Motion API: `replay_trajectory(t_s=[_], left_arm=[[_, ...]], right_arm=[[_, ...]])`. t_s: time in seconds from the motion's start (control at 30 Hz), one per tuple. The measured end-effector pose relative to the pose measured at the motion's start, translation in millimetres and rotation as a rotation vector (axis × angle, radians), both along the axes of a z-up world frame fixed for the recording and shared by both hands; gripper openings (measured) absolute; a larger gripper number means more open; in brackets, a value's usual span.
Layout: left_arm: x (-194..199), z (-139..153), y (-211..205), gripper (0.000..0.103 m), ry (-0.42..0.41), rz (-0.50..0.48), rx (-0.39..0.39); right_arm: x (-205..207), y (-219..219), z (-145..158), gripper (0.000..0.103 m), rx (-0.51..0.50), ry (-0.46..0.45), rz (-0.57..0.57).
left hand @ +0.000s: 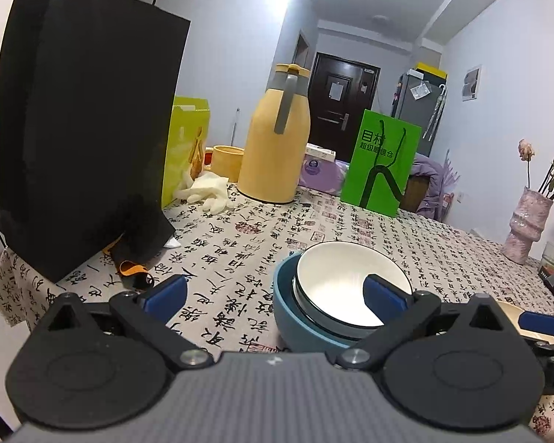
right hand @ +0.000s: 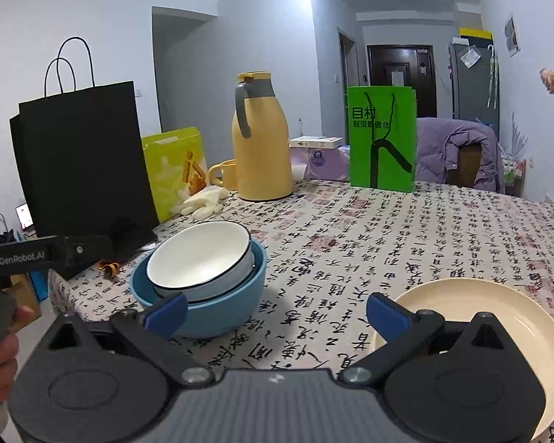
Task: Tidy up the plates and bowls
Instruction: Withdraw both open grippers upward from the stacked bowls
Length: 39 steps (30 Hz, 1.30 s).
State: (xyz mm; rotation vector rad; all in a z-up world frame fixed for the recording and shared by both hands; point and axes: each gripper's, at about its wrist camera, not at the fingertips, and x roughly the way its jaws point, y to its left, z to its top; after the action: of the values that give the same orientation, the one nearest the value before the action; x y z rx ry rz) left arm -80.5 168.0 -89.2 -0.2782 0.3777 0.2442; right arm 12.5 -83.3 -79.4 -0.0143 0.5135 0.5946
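A white bowl [left hand: 345, 282] [right hand: 199, 254] with a dark rim sits tilted inside a larger blue bowl [left hand: 295, 319] [right hand: 221, 312] on the printed tablecloth. My left gripper [left hand: 275, 293] is open; its right finger [left hand: 384, 291] reaches over the white bowl's inside, and its left finger is over bare cloth. Near the front edge lies a cream plate [right hand: 480, 317] [left hand: 513, 312]. My right gripper [right hand: 276, 313] is open with nothing in it, its left finger [right hand: 166, 312] in front of the blue bowl and its right finger at the plate's rim.
A tall black paper bag [left hand: 85, 140] [right hand: 85, 170] stands at the table's left edge. At the back are a yellow jug [left hand: 275, 144] [right hand: 260, 140], a green bag [left hand: 382, 164] [right hand: 382, 140], a yellow mug [right hand: 225, 173] and gloves [left hand: 207, 188]. A pink vase [left hand: 528, 225] is far right. A hand [right hand: 0, 354] grips the left device's handle.
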Motion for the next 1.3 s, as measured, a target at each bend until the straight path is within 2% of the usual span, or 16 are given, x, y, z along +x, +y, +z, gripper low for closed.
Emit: replay_trajectory(t_s=[0.33,0.47,0.8,1.03,1.3], left_arm=[[9,7,13,0.103,-0.016,-0.011,-0.009],[20,2,15,0.103,0.009,-0.023,-0.018],[44,-3,27,0.103,0.026,-0.032,-0.036],[61,-6,37,0.103,0.041,-0.037,-0.047],[77,-11,42,0.103,0.092,-0.064,-0.054]], right_arm=[[16,12,2,0.103,0.036,0.037,0.048],[26,15,-3,0.103,0.044,0.075,0.053],[51,21,-9,0.103,0.039,0.137,0.011],[75,27,-11,0.103,0.083,0.174,-0.016],[94,32,-20,0.103,0.104,0.241,-0.053]])
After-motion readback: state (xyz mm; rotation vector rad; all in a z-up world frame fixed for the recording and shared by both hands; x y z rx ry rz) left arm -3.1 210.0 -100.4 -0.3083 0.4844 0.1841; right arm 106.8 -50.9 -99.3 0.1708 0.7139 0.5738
